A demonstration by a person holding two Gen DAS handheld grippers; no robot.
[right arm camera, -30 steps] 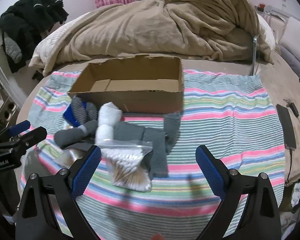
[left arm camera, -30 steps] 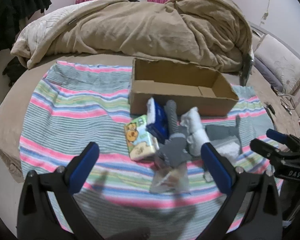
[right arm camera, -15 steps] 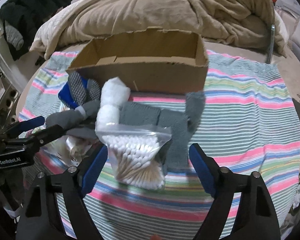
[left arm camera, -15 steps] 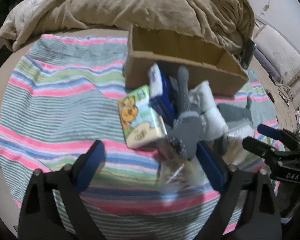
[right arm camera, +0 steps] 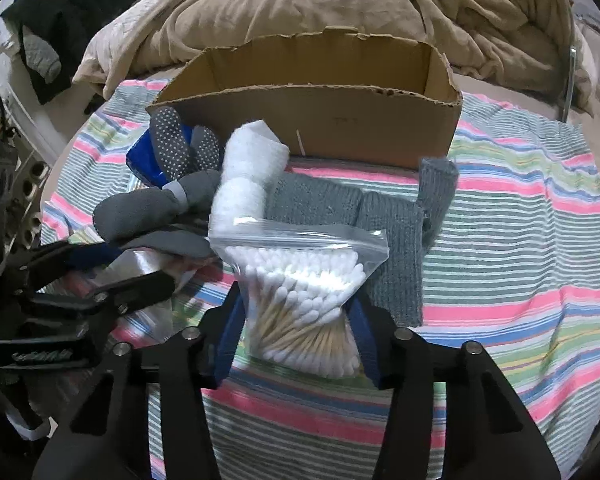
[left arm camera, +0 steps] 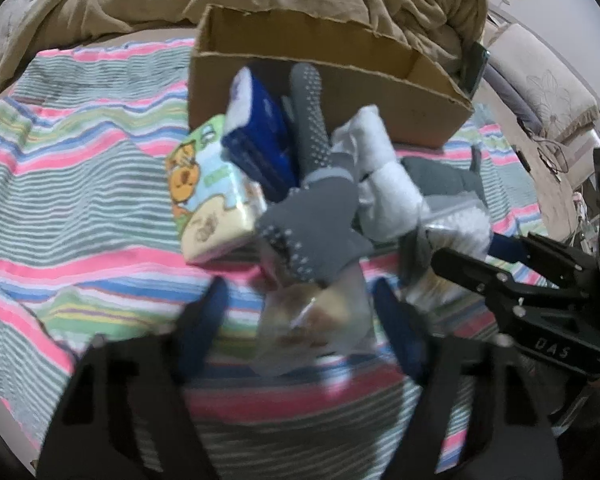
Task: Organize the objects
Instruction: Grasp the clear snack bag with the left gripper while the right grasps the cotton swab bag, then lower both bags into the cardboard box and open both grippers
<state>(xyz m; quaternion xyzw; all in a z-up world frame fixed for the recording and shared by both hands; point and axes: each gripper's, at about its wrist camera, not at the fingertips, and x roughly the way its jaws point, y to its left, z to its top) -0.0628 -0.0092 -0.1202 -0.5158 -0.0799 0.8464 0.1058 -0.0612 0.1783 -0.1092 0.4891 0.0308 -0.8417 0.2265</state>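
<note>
Striped pastel blanket (right arm camera: 520,240) over a bed, tan duvet (right arm camera: 300,4) behind. Right gripper (right arm camera: 296,320) clamped on a clear zip bag of cotton swabs (right arm camera: 300,280), just before the open brown cardboard box (right arm camera: 340,120). Left gripper (left arm camera: 300,312) spread wide around a crinkly clear packet (left arm camera: 320,320), also before that box. Grey dotted socks (left arm camera: 312,216), a white roll (left arm camera: 384,184), a cartoon tissue pack (left arm camera: 204,188) heaped against the box front.

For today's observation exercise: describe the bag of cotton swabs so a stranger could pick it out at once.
Start at the cardboard box on the striped blanket. In front of it lies a pile of socks and packets; the swab bag is at the near edge, overlapping the grey knit, between the right tool's fingers. It alone is a clear zip bag of white-tipped wooden sticks.
</note>
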